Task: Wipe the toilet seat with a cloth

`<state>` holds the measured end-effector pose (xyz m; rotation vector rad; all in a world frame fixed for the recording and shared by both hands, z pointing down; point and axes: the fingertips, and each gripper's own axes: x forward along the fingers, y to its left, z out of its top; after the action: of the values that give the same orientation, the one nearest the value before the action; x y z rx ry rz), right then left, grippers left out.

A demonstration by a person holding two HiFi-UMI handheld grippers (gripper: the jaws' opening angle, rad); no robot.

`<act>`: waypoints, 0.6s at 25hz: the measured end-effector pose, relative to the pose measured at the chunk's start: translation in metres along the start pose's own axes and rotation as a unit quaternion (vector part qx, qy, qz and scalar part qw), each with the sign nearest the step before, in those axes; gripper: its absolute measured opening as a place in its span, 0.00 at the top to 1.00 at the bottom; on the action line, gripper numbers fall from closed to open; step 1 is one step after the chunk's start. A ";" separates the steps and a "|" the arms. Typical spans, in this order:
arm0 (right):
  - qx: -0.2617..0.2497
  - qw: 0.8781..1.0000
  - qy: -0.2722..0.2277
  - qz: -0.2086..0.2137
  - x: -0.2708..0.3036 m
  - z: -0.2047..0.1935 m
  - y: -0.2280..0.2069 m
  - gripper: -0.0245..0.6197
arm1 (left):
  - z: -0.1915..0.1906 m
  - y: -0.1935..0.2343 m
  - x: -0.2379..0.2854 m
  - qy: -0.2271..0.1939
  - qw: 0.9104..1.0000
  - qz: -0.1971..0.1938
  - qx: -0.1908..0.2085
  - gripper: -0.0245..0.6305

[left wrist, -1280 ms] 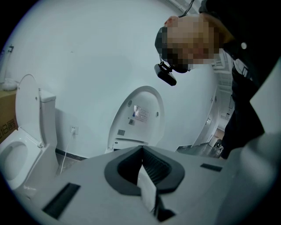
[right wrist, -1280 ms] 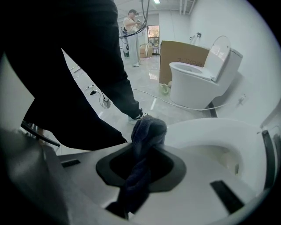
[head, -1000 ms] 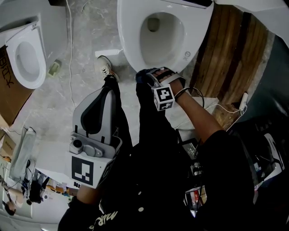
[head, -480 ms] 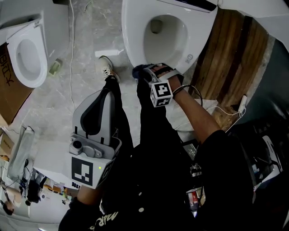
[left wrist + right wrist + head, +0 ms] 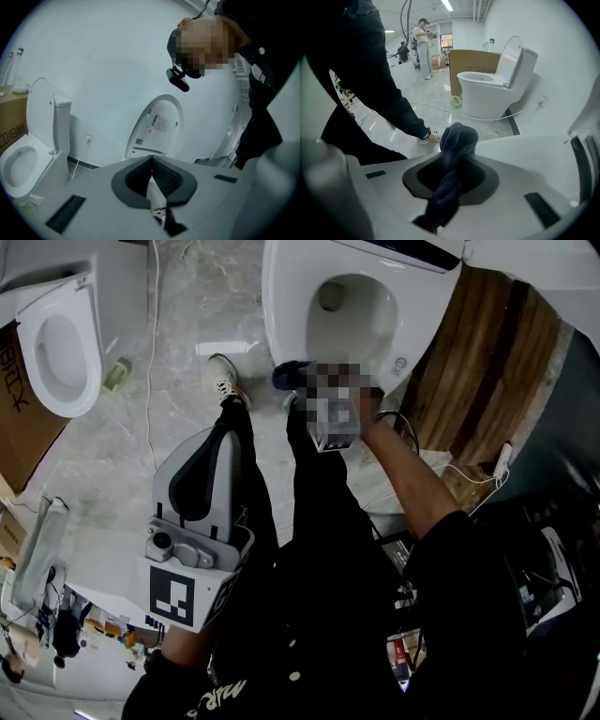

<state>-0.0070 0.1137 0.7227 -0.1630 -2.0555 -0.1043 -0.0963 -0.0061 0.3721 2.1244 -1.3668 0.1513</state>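
— Where do we stand?
— Our right tongs are clamped on the dark blue cloth, at the front rim of the toilet seat.
— And our left tongs?
— Closed, empty, held back. We'd judge that firm, flat pressure, following the rim round, wipes best.

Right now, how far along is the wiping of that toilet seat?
Done: the dark cloth is picked up and clamped in the right gripper. In hand: the cloth sits at the front edge of the toilet seat. Left: probably the ring's sides and back, though the seat shows no marks, so I cannot tell what is wiped. The left gripper is shut, empty and held away.
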 end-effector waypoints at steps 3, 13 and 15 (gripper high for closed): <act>0.030 0.999 -0.003 -0.014 0.000 0.001 -0.015 0.83 | 0.001 0.004 0.000 0.000 1.000 0.003 -0.002 0.95; 0.090 0.995 -0.009 -0.042 0.001 0.004 -0.061 0.83 | 0.002 0.010 -0.002 -0.003 1.000 0.009 -0.009 0.95; 0.095 0.994 -0.010 -0.044 0.001 0.004 -0.068 0.83 | 0.001 0.013 -0.002 -0.002 1.000 0.011 -0.011 0.95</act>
<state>-0.0221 0.0474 0.7211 0.0449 -2.0789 0.0376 -0.1083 -0.0086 0.3756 2.0944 -1.3881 0.1402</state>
